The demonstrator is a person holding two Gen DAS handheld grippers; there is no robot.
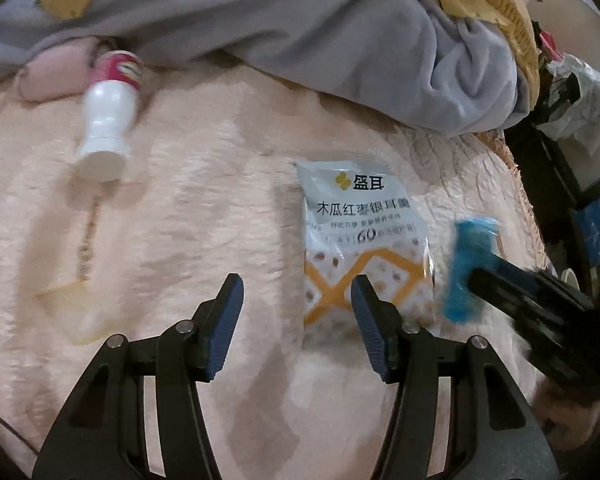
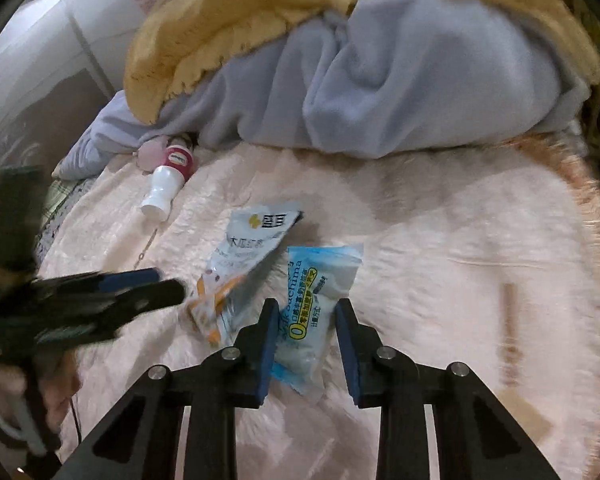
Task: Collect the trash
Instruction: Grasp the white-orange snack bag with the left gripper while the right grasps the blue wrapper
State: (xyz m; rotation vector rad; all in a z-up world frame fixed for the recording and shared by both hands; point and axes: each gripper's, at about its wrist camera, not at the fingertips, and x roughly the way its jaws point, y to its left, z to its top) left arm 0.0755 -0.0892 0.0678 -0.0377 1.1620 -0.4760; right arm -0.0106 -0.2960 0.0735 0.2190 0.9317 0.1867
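Note:
A white and orange snack wrapper [image 1: 360, 236] lies flat on the pink blanket [image 1: 204, 208]; it also shows in the right wrist view [image 2: 240, 264]. A blue wrapper [image 2: 316, 304] lies right of it, seen edge-on in the left wrist view [image 1: 468, 268]. A white bottle with a pink label [image 1: 108, 116] lies at the far left, also in the right wrist view [image 2: 168, 184]. My left gripper [image 1: 298, 292] is open, its right finger over the white wrapper's lower edge. My right gripper [image 2: 306, 308] is open with its jaws on either side of the blue wrapper.
A grey and yellow bundle of bedding [image 2: 380, 80] is heaped along the back. A small pink plush [image 1: 56, 80] lies by the bottle. Dark clutter and plastic bags [image 1: 572, 104] stand off the bed's right edge. White cupboards [image 2: 40, 60] stand at the left.

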